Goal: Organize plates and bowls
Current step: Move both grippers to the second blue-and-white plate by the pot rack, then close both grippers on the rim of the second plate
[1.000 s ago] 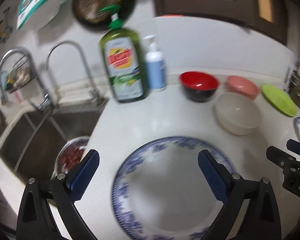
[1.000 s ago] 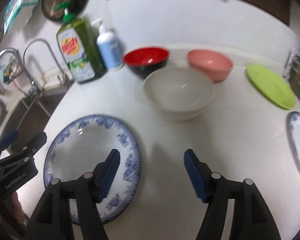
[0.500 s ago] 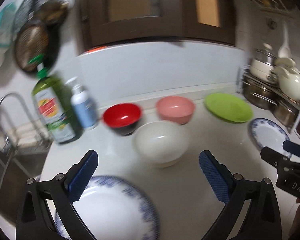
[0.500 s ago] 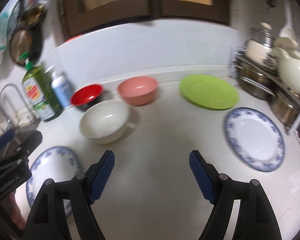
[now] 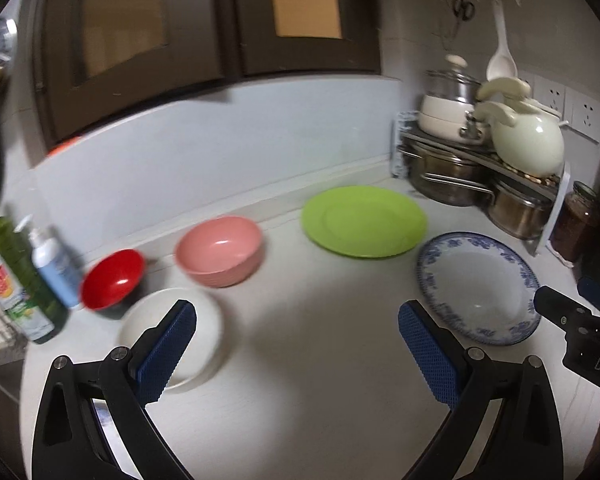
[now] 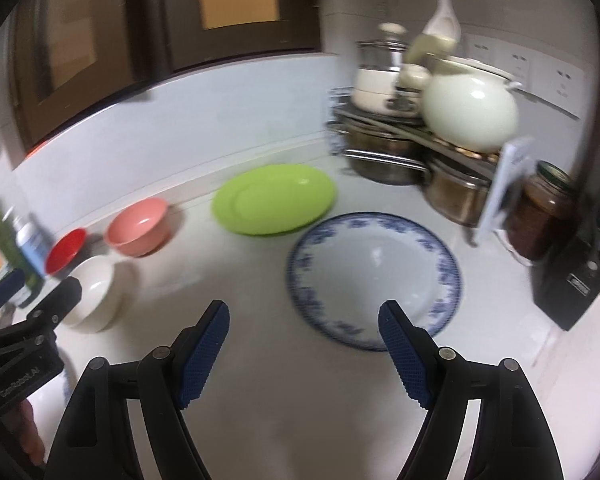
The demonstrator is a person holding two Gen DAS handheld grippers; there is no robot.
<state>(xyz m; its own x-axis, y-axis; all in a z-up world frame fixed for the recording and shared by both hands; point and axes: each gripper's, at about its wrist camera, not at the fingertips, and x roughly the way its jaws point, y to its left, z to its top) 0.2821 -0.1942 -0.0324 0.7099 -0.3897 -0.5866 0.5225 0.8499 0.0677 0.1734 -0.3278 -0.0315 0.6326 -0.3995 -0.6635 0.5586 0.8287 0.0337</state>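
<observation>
Both of our claws gape wide and empty above the white countertop (image 5: 300, 380): the left gripper (image 5: 298, 354) beside the plain white bowl (image 5: 204, 344), the right gripper (image 6: 304, 350) just short of the blue-rimmed white china plate (image 6: 374, 276). Nothing lies between our fingers and the dishes. Beyond sit the round lime-green plate (image 6: 274, 204), the pink bowl (image 5: 220, 250) and the red bowl (image 5: 114, 280). Steel pots on a corner rack (image 5: 460, 176) crowd the right. Both claws tilt downward.
</observation>
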